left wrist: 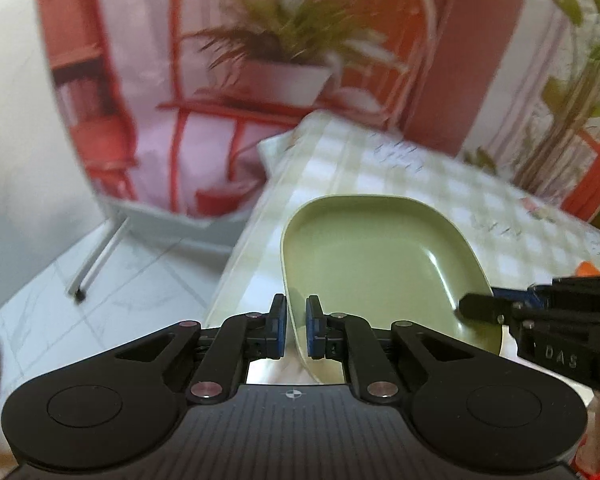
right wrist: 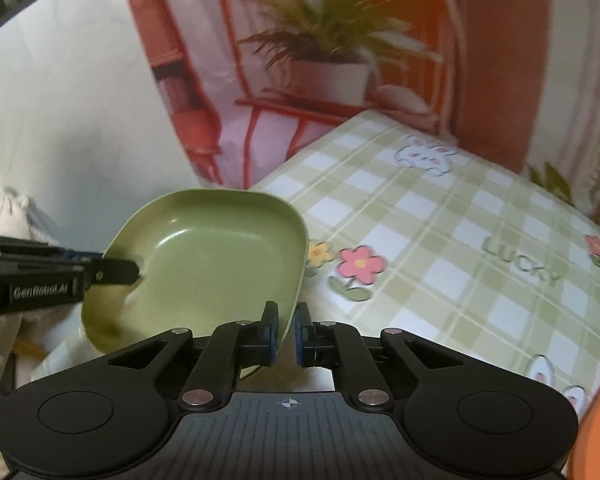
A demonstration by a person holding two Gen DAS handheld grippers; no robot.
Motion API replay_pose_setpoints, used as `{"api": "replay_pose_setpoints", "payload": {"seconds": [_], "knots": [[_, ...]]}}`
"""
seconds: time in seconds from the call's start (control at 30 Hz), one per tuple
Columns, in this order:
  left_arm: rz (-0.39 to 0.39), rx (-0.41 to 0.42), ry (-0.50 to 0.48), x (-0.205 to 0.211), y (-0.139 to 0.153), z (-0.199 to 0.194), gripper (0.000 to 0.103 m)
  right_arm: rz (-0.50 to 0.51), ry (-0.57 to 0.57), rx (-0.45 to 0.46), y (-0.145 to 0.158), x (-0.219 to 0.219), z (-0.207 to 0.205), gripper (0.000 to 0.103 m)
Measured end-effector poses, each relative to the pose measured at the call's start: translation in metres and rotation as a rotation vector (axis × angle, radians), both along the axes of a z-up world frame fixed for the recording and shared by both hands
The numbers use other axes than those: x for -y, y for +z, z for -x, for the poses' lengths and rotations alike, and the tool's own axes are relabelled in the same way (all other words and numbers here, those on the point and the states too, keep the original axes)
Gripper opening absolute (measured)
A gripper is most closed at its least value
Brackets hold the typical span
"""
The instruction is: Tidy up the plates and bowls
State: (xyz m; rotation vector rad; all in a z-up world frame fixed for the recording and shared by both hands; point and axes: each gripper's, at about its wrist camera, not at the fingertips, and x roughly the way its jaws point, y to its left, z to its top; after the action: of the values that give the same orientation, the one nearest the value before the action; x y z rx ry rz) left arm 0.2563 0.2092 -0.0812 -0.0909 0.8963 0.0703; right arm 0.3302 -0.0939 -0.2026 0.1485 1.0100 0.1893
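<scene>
A green square plate [left wrist: 372, 256] with rounded corners is held in the air above the table's left edge by both grippers. My left gripper [left wrist: 296, 328] is shut on the plate's left rim. My right gripper [right wrist: 286, 334] is shut on the plate's [right wrist: 204, 256] right rim. In the left wrist view the right gripper [left wrist: 484, 308] reaches in from the right onto the rim. In the right wrist view the left gripper [right wrist: 112, 272] reaches in from the left onto the rim.
The table [right wrist: 440, 232] has a green checked cloth with flowers and the word LUCKY. An orange object [right wrist: 596, 420] sits at the lower right. A printed backdrop on a white stand [left wrist: 96, 264] is behind. Tiled floor [left wrist: 100, 312] lies to the left.
</scene>
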Motion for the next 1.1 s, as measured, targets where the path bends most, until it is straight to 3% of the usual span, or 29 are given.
{"api": "replay_pose_setpoints", "payload": {"seconds": [0.27, 0.6, 0.93, 1.1], "knots": [[-0.014, 0.052, -0.160, 0.072, 0.023, -0.037, 0.011, -0.008, -0.197, 0.063, 0.031, 0.060, 0.024, 0.009], [-0.024, 0.046, -0.376, 0.189, 0.014, -0.054, 0.011, -0.025, -0.456, 0.125, 0.050, 0.162, 0.096, 0.010], [-0.033, -0.003, -0.519, 0.271, -0.019, -0.054, 0.011, -0.035, -0.630, 0.127, 0.038, 0.234, 0.175, 0.011], [-0.057, -0.021, -0.555, 0.296, -0.034, -0.060, 0.011, -0.050, -0.691, 0.117, 0.024, 0.255, 0.195, 0.010]]}}
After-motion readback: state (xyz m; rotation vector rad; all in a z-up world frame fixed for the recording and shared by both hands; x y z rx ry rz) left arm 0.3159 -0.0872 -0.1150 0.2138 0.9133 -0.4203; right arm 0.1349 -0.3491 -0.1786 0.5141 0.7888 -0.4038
